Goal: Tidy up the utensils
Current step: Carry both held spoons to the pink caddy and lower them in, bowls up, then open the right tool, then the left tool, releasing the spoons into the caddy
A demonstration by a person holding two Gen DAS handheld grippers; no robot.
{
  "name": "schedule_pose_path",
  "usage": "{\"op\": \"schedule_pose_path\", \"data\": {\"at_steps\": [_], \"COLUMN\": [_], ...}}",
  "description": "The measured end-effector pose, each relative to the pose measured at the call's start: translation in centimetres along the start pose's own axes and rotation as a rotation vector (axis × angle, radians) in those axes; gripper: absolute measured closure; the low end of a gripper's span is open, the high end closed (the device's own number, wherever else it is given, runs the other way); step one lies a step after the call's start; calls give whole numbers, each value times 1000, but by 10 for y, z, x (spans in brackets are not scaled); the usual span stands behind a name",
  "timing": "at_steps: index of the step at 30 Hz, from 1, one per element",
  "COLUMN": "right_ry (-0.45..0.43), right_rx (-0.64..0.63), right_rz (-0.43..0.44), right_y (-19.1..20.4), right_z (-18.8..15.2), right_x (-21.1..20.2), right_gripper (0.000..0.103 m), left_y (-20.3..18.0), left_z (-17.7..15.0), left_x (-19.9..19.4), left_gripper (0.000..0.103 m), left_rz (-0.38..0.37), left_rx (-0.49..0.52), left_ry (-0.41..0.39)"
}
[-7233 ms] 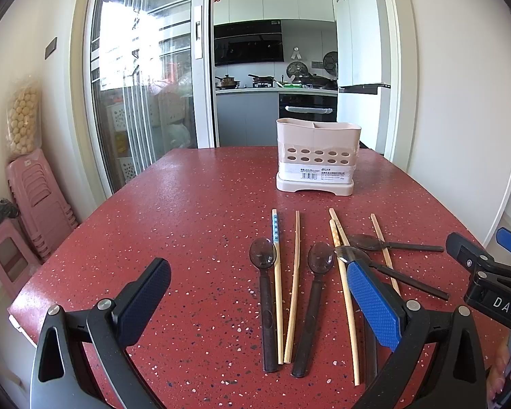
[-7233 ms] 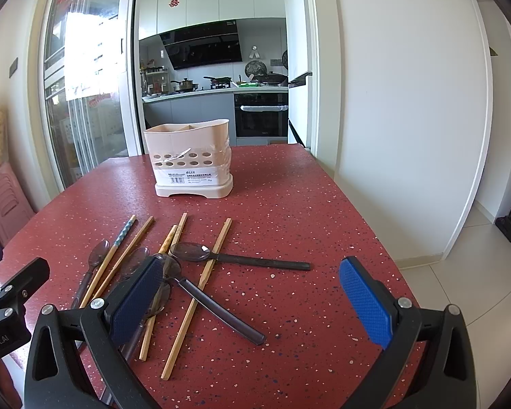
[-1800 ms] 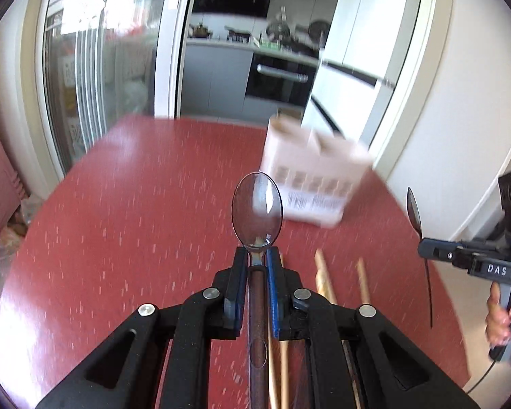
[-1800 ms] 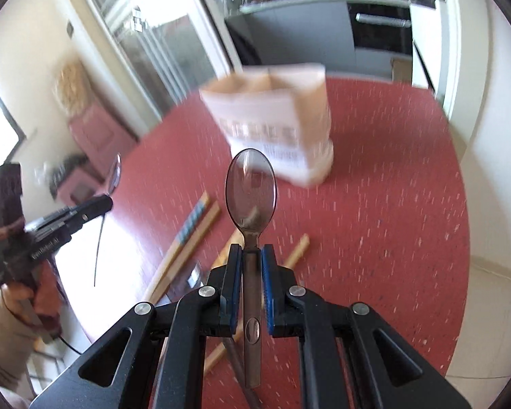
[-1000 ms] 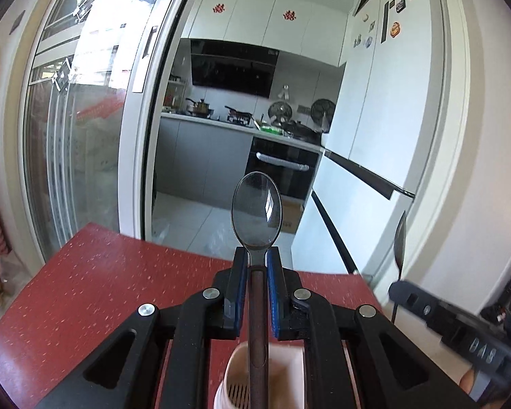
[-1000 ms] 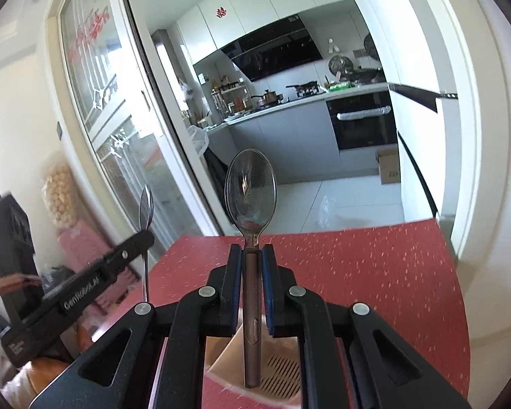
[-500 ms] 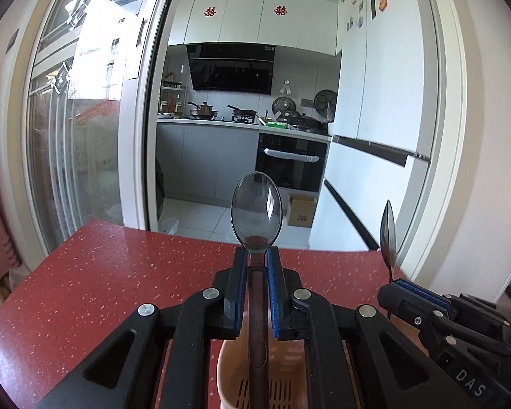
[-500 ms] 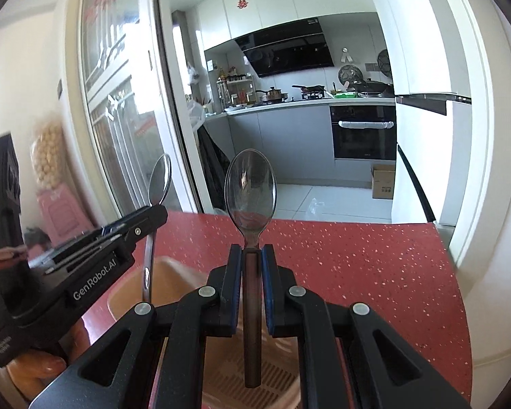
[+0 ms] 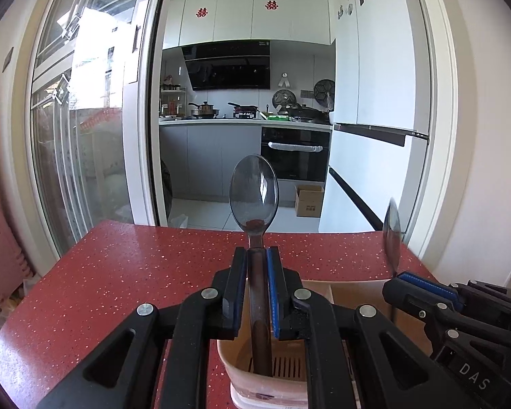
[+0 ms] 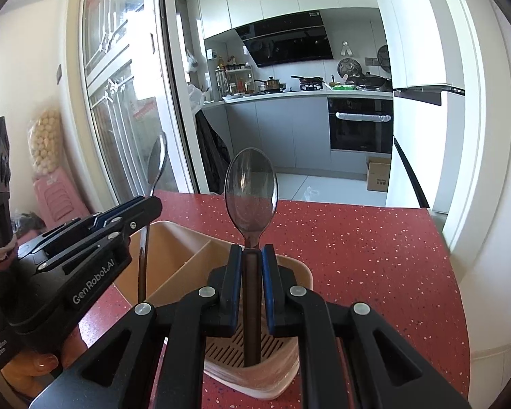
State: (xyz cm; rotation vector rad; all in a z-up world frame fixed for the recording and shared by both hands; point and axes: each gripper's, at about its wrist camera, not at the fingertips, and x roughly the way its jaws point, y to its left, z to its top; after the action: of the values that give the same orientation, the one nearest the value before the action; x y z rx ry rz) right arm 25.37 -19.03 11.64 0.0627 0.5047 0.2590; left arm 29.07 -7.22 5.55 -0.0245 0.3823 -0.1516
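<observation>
The left hand-held gripper [image 9: 257,289] is closed on the handle of a dark translucent spoon [image 9: 254,192]. The spoon stands upright, bowl up, and its lower end is already inside the left compartment of the beige utensil holder [image 9: 236,358], which stands on the red tabletop [image 9: 119,272] near its far edge. The right hand-held gripper [image 10: 252,289] grips a second spoon [image 10: 251,194] in the same way, above the right compartment, whose bottom is slotted. The spoons look light, stiff and rather smooth, probably plastic. The flat handle just below the bowl seems the best place to hold, because the curved bowl could slip.
</observation>
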Motion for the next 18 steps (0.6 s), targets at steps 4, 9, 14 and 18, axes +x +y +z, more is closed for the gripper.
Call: {"op": "schedule_pose_path", "data": {"at_steps": [4, 9, 14, 18], "right_ry": [1, -12, -25, -25], "right_rx": [-3, -3, 10, 17], "right_rz": [1, 2, 15, 33], "right_y": [0, 2, 0, -2], "right_z": [-1, -1, 2, 5], "right_x": [-4, -12, -20, -23], "right_gripper": [69, 64, 61, 58], "left_y": [3, 12, 23, 27], "left_z": [-1, -3, 0, 2], "left_x": [-1, 1, 0, -1], "left_gripper": [61, 61, 61, 61], "left_rz": [-10, -28, -33, -50], "left_rx": [-9, -42, -101, -116], "left_ry": [16, 41, 39, 38]}}
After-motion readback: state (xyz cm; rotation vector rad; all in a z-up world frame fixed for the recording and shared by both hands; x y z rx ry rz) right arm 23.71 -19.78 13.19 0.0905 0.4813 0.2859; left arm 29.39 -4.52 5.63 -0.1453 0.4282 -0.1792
